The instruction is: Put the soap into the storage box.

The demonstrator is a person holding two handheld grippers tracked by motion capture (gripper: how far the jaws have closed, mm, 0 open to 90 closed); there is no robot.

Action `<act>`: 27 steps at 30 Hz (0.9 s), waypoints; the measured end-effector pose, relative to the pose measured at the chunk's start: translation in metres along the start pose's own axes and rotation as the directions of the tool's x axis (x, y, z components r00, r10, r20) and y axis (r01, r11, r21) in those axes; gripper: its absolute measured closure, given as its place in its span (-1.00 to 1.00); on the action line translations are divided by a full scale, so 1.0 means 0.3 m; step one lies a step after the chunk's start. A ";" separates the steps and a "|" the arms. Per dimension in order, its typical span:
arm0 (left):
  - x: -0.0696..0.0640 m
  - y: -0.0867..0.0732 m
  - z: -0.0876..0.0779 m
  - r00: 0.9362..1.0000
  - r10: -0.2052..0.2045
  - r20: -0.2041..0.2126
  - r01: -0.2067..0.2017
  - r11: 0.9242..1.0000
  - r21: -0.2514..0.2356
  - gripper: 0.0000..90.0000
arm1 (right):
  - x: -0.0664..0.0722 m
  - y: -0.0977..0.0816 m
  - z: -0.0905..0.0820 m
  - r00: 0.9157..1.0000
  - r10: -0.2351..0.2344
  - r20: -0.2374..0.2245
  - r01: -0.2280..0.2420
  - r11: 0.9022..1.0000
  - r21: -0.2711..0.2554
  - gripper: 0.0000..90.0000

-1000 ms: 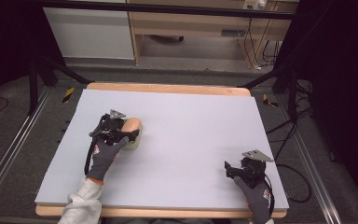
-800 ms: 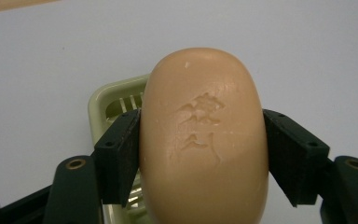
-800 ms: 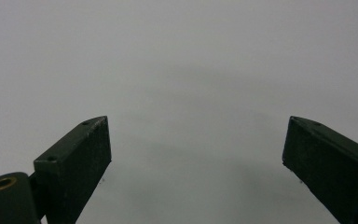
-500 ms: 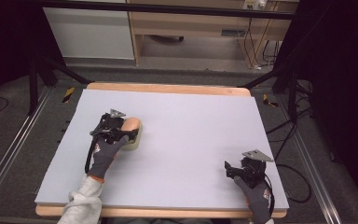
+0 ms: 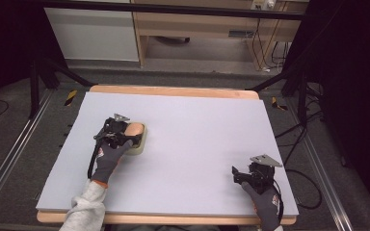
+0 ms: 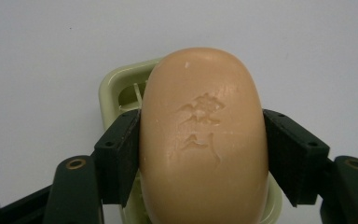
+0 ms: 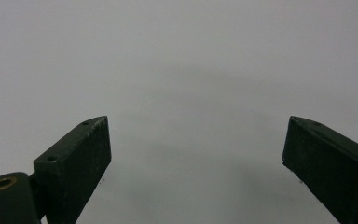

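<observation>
Soap (image 6: 204,140) — a peach oval bar with stamped characters — sits clamped between the jaws of the left gripper (image 6: 204,154), one black jaw pressed against each long side. Beneath it lies a pale green dish (image 6: 121,88), its ribbed floor visible at the bar's upper left. In the high view, soap (image 5: 135,129) and dish (image 5: 141,144) lie left of centre on the grey bench (image 5: 197,139), under the left gripper (image 5: 125,131). The right gripper (image 5: 236,174) rests at the lower right of the frame — its jaws spread wide over bare bench (image 7: 191,70), holding nothing.
</observation>
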State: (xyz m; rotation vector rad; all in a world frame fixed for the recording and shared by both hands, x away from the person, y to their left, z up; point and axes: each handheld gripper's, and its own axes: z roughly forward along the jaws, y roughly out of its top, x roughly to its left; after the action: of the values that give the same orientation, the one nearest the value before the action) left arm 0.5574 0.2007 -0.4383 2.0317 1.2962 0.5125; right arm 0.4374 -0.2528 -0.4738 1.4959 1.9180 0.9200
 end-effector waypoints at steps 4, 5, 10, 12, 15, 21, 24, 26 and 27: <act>0.001 -0.006 0.009 1.000 0.002 -0.009 -0.002 1.000 0.009 -0.30 | 0.000 0.000 -0.001 1.000 0.003 -0.001 -0.003 1.000 0.001 -0.82; 0.003 -0.006 0.009 1.000 0.006 -0.011 -0.006 1.000 0.014 -0.30 | 0.000 0.000 -0.001 1.000 0.004 -0.001 -0.004 1.000 0.001 -0.82; 0.003 -0.011 0.019 1.000 0.006 -0.012 -0.006 1.000 0.021 -0.30 | 0.001 0.000 -0.001 1.000 0.001 -0.001 -0.001 1.000 0.000 -0.82; 0.003 -0.013 0.023 1.000 0.007 -0.012 -0.007 1.000 0.023 -0.30 | 0.001 0.000 -0.001 1.000 0.001 -0.001 -0.001 1.000 0.001 -0.82; 0.004 -0.015 0.026 1.000 0.006 -0.011 -0.006 1.000 0.025 -0.30 | 0.001 0.000 -0.001 1.000 0.002 -0.001 -0.002 1.000 0.000 -0.82; 0.003 -0.017 0.032 1.000 0.008 -0.015 -0.008 1.000 0.023 -0.30 | 0.001 0.000 -0.001 1.000 0.001 -0.002 -0.001 1.000 0.000 -0.82; 0.005 -0.019 0.037 1.000 0.005 -0.021 -0.005 1.000 0.027 -0.30 | 0.002 0.000 -0.001 1.000 0.001 -0.002 -0.001 1.000 0.000 -0.82; 0.006 -0.020 0.039 1.000 0.005 -0.022 -0.004 1.000 0.027 -0.30 | 0.001 0.000 -0.001 1.000 -0.001 -0.001 0.001 1.000 -0.001 -0.82; 0.006 -0.020 0.039 1.000 0.005 -0.022 -0.004 1.000 0.027 -0.30 | 0.002 0.000 0.000 1.000 0.000 -0.001 0.000 1.000 -0.001 -0.82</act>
State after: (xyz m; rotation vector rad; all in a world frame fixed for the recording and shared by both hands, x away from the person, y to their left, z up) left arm 0.5616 0.2002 -0.4509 2.0571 1.3187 0.5231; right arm 0.4371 -0.2524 -0.4738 1.4957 1.9180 0.9217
